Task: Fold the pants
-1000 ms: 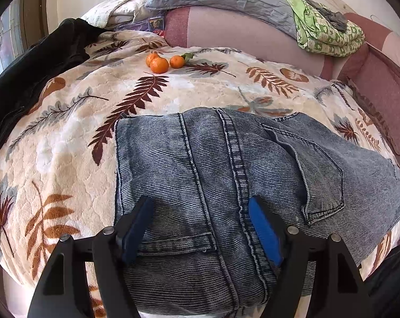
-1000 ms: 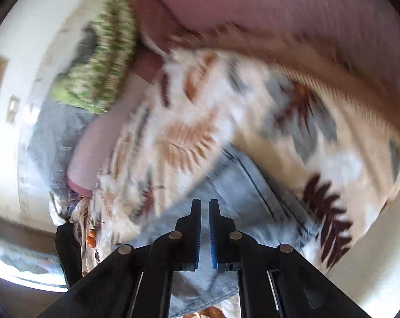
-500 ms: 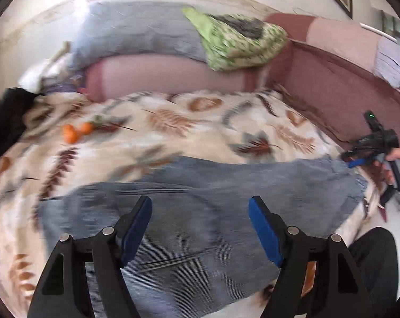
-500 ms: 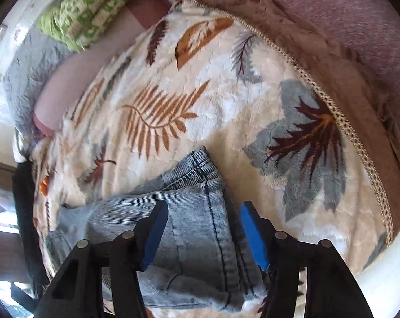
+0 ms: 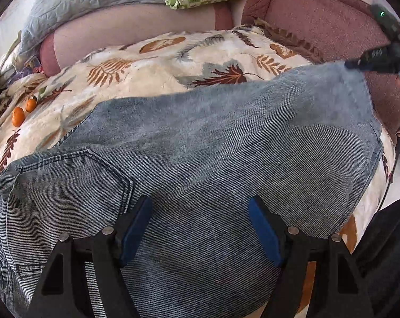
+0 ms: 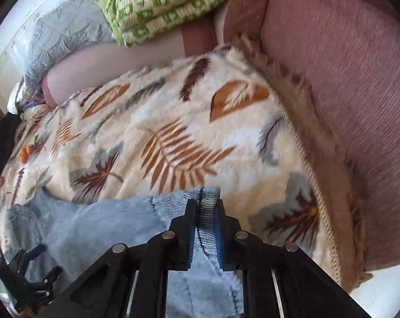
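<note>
Jeans (image 5: 213, 159) lying on blanket (image 5: 160, 58); right gripper (image 6: 205, 212) closing, pinching hem at 6 o'clock; left gripper (image 5: 200, 220) hovering agape.

The pants (image 5: 226, 164) are ribbed, faded blue denim cloth, lying on a plush leaf-printed blanket (image 5: 157, 61) beside a coarse-woven maroon sofa back (image 6: 345, 66).

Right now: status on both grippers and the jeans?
Left gripper open over the jeans, holding nothing. Right gripper closing on the hem. Jeans flat on the blanket. Oranges well clear.
</note>
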{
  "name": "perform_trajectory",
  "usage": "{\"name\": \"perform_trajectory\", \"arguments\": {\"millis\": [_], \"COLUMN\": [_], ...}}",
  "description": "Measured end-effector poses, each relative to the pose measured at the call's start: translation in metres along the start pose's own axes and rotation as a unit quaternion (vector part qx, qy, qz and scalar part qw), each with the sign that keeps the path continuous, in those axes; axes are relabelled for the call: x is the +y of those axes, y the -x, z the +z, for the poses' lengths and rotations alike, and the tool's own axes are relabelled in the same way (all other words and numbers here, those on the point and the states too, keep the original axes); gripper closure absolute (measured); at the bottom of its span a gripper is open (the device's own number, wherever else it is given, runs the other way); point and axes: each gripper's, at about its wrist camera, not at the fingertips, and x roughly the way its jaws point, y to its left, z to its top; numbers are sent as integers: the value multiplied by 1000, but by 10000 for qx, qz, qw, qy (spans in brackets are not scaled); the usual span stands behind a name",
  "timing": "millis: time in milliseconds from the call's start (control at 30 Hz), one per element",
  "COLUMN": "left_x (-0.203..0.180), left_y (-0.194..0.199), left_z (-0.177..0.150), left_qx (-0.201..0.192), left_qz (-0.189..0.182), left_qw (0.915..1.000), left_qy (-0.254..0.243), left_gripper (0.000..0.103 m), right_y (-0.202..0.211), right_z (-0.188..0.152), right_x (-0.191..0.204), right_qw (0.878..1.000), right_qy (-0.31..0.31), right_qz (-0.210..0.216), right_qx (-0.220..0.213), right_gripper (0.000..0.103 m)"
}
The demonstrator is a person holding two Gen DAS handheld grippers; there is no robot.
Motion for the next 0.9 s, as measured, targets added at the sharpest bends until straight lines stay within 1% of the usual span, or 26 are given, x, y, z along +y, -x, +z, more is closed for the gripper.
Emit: {"name": "perform_trajectory", "arguments": {"millis": [33, 67, 100, 133, 167, 200, 233, 267, 333, 367, 400, 433, 467, 533, 567, 600, 667, 700, 733, 767, 800, 833, 900], "left_x": [-1, 0, 1, 4, 8, 13, 19, 25, 39, 47, 56, 65, 75, 98, 111, 124, 153, 168, 179, 188, 195, 198, 198], "left_y": [1, 2, 5, 11, 17, 24, 31, 39, 52, 58, 64, 69, 75, 84, 87, 89, 87, 81, 75, 72, 72, 74, 78], "left_z": [1, 4, 5, 6, 7, 7, 7, 5, -1, -5, -9, -12, -16, -24, -29, -33, -43, -49, -54, -59, -63, -64, -60], "left_qx": [38, 58, 42, -24, -127, -238, -337, -419, -550, -607, -658, -698, -734, -770, -762, -720, -527, -318, -125, -39, -88, -105, -74], "left_qz": [12, -24, -84, -111, -98, -62, -37, -41, 8, 76, 174, 264, 342, 432, 512, 624, 897, 1003, 1052, 1065, 971, 933, 957], "left_qw": [10000, 10000, 9999, 9998, 9997, 9994, 9989, 9983, 9972, 9967, 9959, 9951, 9939, 9912, 9895, 9873, 9807, 9771, 9751, 9732, 9723, 9718, 9712], "left_qy": [12, 39, 89, 146, 194, 252, 326, 399, 499, 542, 592, 651, 752, 988, 1118, 1270, 1654, 1848, 1947, 2039, 2123, 2165, 2180], "left_gripper": [27, 27, 27, 27, 27, 27, 27, 27, 27, 27, 27, 27, 27, 27, 27, 27, 27, 27, 27, 24, 22, 22, 22], "right_y": [-18, -40, -45, -39, -27, -12, 0, 11, 18, 18, 13, 4, -4, -20, -30, -36, -29, -20, -4, 9, 17, 16, -9], "right_z": [-7, -16, -24, -33, -40, -49, -60, -76, -108, -119, -129, -137, -141, -140, -141, -140, -135, -132, -131, -133, -137, -144, -156], "right_x": [-2, -7, -14, -24, -34, -45, -56, -66, -75, -73, -71, -69, -67, -64, -62, -61, -57, -53, -48, -46, -47, -46, -48], "right_qw": [9992, 9955, 9943, 9948, 9940, 9903, 9833, 9709, 9414, 9315, 9225, 9107, 9040, 9008, 8956, 8934, 8997, 9040, 9113, 9139, 9151, 9190, 9275], "right_qy": [-20, -124, -341, -591, -890, -1285, -1711, -2197, -2888, -3060, -3214, -3425, -3555, -3671, -3780, -3860, -3803, -3730, -3610, -3568, -3556, -3536, -3404], "right_qz": [59, 107, 13, -16, 124, 339, 581, 937, 1714, 1929, 2076, 2211, 2259, 2187, 2192, 2157, 2066, 2036, 1960, 1926, 1892, 1718, 1291], "right_qx": [390, 932, 1009, 834, 626, 406, 237, 167, 316, 380, 513, 663, 731, 771, 831, 797, 569, 466, 282, 180, 173, 279, 852], "right_gripper": [73, 56, 56, 56, 56, 56, 53, 48, 47, 47, 47, 47, 47, 48, 52, 56, 95, 95, 95, 95, 95, 95, 88]}}
